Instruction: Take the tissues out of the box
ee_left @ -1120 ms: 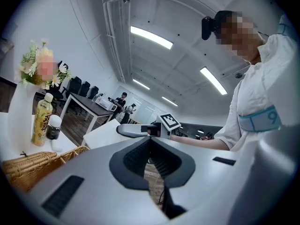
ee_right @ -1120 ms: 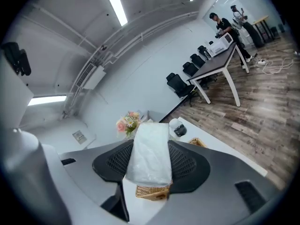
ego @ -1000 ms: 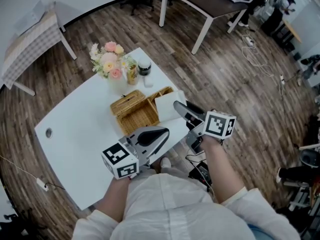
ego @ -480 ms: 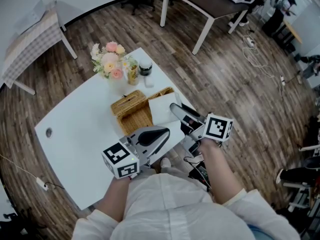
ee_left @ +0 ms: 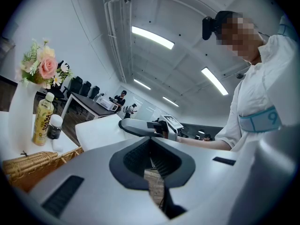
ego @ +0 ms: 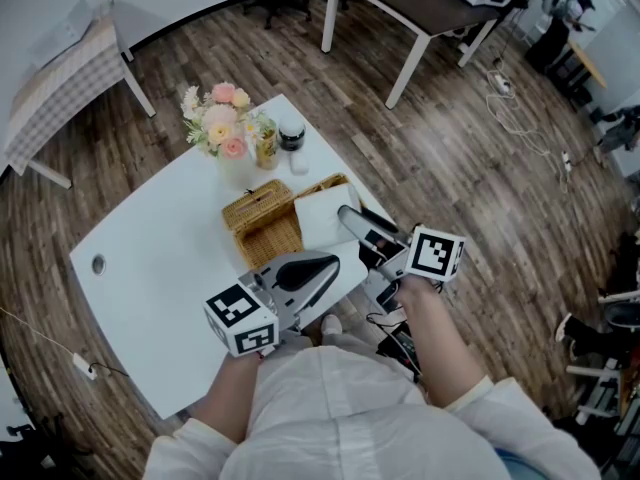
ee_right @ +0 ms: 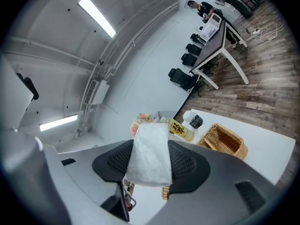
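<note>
Right gripper was clamped on the tissue pack across its narrow width, the pack over the open wicker box; left gripper had its jaws together, empty. Judged: lift straight, squeeze evenly, clear the rim before swinging aside. Pack's long axis ran along my jaws, far end toward the bottle

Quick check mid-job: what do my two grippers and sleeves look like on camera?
The left gripper and right gripper have smooth grey shells with black ribbed pads on the fingers. Each carries a white cube printed with black square markers. The sleeves are white.
</note>
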The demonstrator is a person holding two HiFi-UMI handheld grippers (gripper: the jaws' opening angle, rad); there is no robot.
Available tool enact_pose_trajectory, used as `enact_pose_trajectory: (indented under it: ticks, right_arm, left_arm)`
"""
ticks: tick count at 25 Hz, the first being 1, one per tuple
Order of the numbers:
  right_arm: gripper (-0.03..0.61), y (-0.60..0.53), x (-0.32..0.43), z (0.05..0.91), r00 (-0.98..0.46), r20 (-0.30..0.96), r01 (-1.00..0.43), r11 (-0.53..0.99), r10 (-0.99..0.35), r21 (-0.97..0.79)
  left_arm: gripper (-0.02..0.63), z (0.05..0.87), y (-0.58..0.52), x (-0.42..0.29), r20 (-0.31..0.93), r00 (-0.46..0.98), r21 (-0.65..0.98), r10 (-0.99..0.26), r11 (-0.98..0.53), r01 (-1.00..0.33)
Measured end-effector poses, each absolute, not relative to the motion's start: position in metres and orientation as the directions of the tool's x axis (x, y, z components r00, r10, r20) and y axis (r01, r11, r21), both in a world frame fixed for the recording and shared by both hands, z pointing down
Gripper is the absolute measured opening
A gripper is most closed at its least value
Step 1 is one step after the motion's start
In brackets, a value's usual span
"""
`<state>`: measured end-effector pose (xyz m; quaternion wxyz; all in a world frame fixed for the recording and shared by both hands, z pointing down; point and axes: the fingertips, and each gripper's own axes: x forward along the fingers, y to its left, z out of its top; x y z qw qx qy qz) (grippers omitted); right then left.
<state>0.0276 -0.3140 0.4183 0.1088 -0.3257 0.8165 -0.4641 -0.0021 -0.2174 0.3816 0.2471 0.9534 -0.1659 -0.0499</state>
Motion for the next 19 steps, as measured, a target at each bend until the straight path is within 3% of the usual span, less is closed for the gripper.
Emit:
enact_pose_trajectory:
  ticks: [19]
  right_arm:
    - [0.245,-0.3156,0.0257,0.4241,-0.777,0.122,-0.416,0.359,-0.617,-0.836]
  left_arm:
    - [0.002,0.3857,-0.2199,-0.002,0.001,0.939,0.49,-0.343,-0.819,-0.3]
